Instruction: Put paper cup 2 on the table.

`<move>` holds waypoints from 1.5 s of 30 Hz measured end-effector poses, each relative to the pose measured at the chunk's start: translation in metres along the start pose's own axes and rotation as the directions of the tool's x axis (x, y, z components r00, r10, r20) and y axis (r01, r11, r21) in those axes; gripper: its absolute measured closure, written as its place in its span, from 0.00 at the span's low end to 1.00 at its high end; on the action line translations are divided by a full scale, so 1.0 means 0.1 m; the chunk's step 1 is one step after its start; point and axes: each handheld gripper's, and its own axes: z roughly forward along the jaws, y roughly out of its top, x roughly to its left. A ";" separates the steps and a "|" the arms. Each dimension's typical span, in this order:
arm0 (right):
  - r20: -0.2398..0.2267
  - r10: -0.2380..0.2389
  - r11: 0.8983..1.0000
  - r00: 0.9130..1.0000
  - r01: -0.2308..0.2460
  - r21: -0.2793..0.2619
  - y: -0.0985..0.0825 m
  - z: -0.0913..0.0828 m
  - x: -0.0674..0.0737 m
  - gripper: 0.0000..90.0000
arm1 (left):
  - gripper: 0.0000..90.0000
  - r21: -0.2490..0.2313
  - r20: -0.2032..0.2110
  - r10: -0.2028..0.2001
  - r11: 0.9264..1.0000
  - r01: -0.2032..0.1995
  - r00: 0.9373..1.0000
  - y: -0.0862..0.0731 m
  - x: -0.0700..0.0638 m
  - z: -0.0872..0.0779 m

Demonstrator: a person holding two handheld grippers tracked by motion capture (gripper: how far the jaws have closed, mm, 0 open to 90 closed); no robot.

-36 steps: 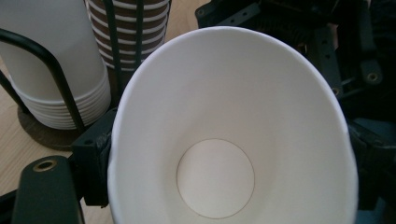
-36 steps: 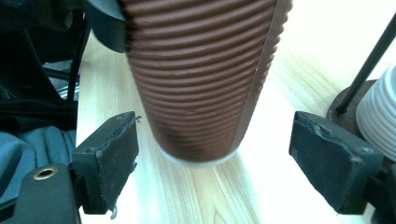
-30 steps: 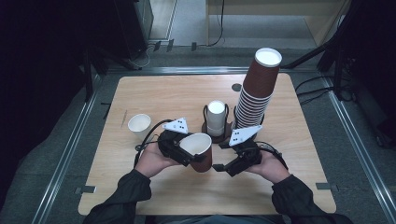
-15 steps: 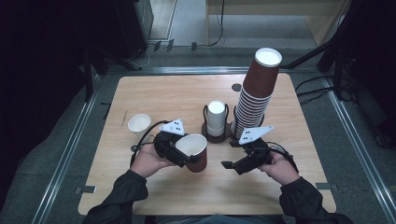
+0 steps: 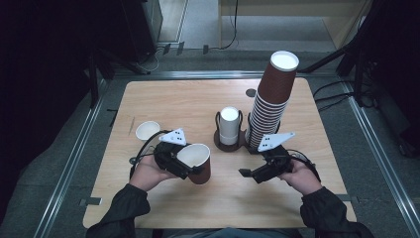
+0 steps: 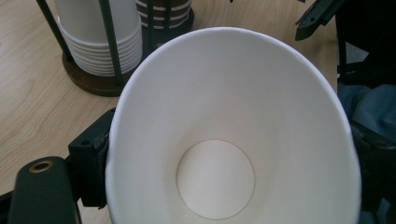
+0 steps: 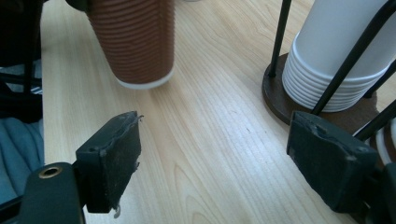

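On the wooden table point(image 5: 188, 104), a brown paper cup point(image 5: 198, 163) is clamped upright by the left gripper point(image 5: 185, 166), while the right gripper point(image 5: 247, 173) is held with jaws apart near the cup stacks point(image 5: 270, 99).

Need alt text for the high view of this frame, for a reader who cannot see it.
At a wooden table, the left gripper holds a brown paper cup with a white inside. The right gripper hangs open and empty beside it. Behind stand a tall brown cup stack, a white cup stack and one small white cup.
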 end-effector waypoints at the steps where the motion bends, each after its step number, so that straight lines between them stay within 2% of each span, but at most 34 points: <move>1: 0.000 0.000 1.000 1.000 0.000 0.000 0.00 0.00 0.00 0.20 | 0.14 0.000 0.000 0.000 1.000 0.000 1.000 0.00 0.00 0.00; 3: 0.021 -0.012 1.000 1.000 0.012 0.007 0.00 0.01 -0.01 0.21 | 0.14 -0.005 -0.017 -0.004 1.000 0.004 1.000 -0.03 -0.04 -0.07; 8: 0.012 -0.019 1.000 1.000 0.019 0.000 0.02 0.00 -0.03 0.22 | 0.13 0.002 -0.038 -0.010 1.000 0.010 0.999 -0.13 -0.02 -0.15; 18: -0.011 -0.020 1.000 1.000 0.020 0.003 0.02 0.01 -0.06 0.22 | 0.13 -0.013 -0.079 -0.060 0.998 0.059 0.995 -0.27 0.02 -0.35; 23: -0.017 -0.014 1.000 1.000 0.013 -0.007 0.03 0.03 -0.07 0.22 | 0.12 -0.022 -0.098 -0.051 0.999 0.049 0.994 -0.38 0.04 -0.45; 26: -0.022 -0.012 1.000 1.000 0.012 -0.003 0.04 0.05 -0.06 0.22 | 0.12 -0.020 -0.118 -0.075 0.997 0.073 0.990 -0.44 0.09 -0.49; 28: -0.024 -0.015 1.000 1.000 0.015 0.003 0.04 0.06 -0.06 0.22 | 0.12 -0.012 -0.129 -0.072 0.997 0.071 0.989 -0.46 0.11 -0.50; 29: -0.026 -0.017 1.000 1.000 0.018 0.004 0.05 0.07 -0.06 0.22 | 0.12 -0.003 -0.145 -0.081 0.997 0.081 0.986 -0.51 0.14 -0.52; 31: -0.027 -0.017 1.000 0.999 0.017 0.004 0.05 0.07 -0.06 0.22 | 0.12 -0.002 -0.149 -0.082 0.997 0.082 0.986 -0.52 0.15 -0.53; 33: -0.025 -0.023 1.000 0.999 0.023 0.007 0.05 0.08 -0.06 0.22 | 0.11 0.005 -0.163 -0.096 0.995 0.098 0.982 -0.59 0.20 -0.55; 37: -0.014 -0.016 1.000 1.000 0.016 -0.001 0.05 0.07 -0.07 0.22 | 0.11 0.021 -0.209 -0.085 0.996 0.091 0.974 -0.66 0.24 -0.57; 41: -0.015 -0.013 1.000 1.000 0.013 -0.001 0.05 0.07 -0.07 0.22 | 0.10 0.021 -0.215 -0.098 0.994 0.105 0.972 -0.70 0.27 -0.58; 45: -0.017 -0.017 1.000 1.000 0.017 -0.001 0.05 0.08 -0.06 0.22 | 0.09 0.025 -0.244 -0.101 0.994 0.110 0.964 -0.78 0.31 -0.61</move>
